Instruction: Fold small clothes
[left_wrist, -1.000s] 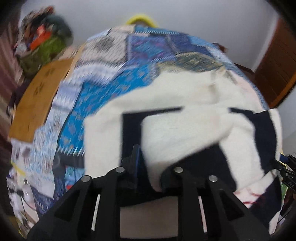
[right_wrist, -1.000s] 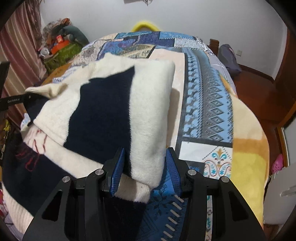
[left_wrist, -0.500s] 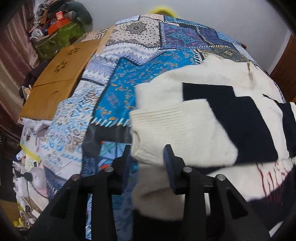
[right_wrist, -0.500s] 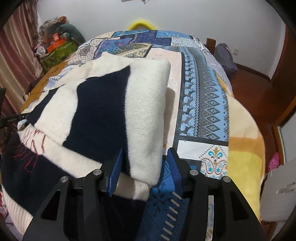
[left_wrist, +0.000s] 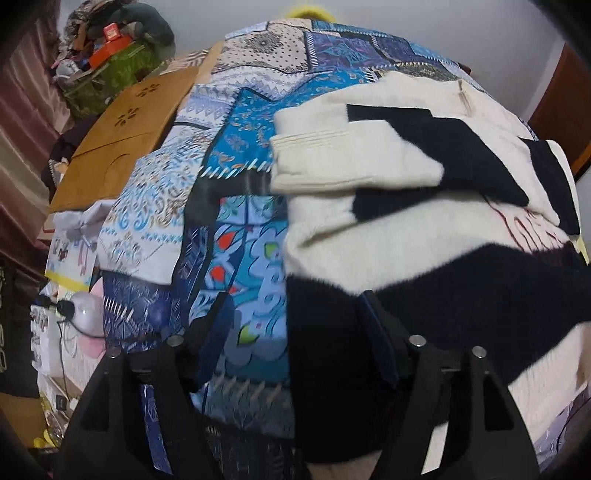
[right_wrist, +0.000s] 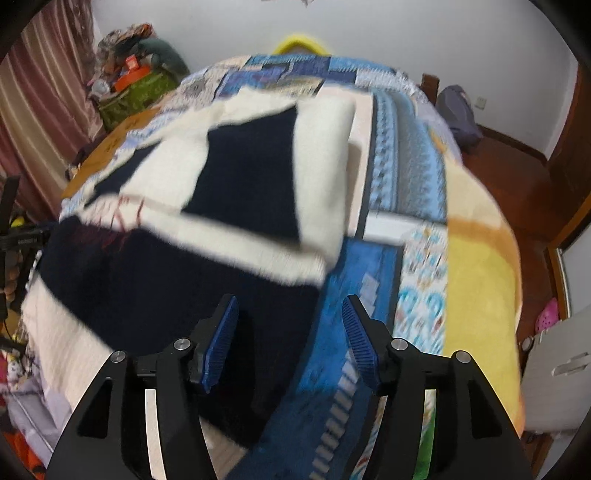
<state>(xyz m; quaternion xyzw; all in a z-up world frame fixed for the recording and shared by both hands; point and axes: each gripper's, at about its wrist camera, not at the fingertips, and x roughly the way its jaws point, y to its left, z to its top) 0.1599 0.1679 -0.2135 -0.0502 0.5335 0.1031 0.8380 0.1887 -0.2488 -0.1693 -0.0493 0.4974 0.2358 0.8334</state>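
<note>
A home bedroom: patchwork bedspread (left_wrist: 255, 155), curtains (right_wrist: 40, 110), cluttered corner.

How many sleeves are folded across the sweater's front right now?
2. One sleeve lies over the sweater on its left side, ribbed cuff outermost. The other sleeve lies over its right side. Their meeting point isn't clearly shown.

Sweater (left_wrist: 424, 236) lies on the quilt-covered bed (left_wrist: 251, 177), sleeves folded over its body; wooden board (left_wrist: 122, 136) at frame left; bag (right_wrist: 458, 110) at upper right.
</note>
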